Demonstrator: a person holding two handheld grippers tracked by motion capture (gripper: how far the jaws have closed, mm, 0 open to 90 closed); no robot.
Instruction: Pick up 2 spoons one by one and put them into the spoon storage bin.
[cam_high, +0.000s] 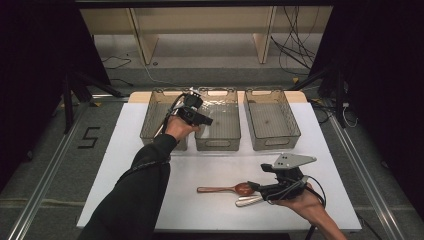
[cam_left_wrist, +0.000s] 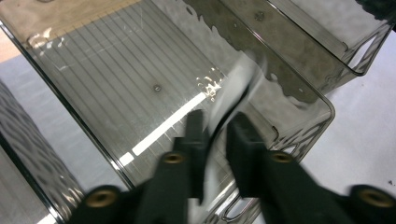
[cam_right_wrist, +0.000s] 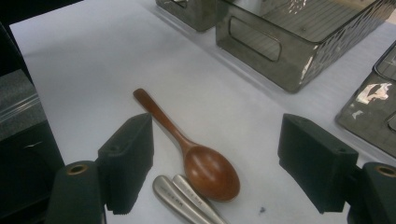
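The right tongs (cam_right_wrist: 217, 163), spread wide, straddle the wooden spoon (cam_right_wrist: 187, 147) lying on the surface (cam_right_wrist: 93, 70), handle pointing away; the left tongs (cam_left_wrist: 215, 140), slightly parted, release blurred cutlery over the middle bin (cam_left_wrist: 116, 84).

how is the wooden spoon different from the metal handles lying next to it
The wooden spoon is glossy reddish brown; the metal handles are dull silver. The spoon shows whole, its bowl by the handles' rounded ends; the handles run out of the right gripper view, so their working ends cannot be told there. In the high view the spoon lies farther from the person. Both lie flat on the white table.
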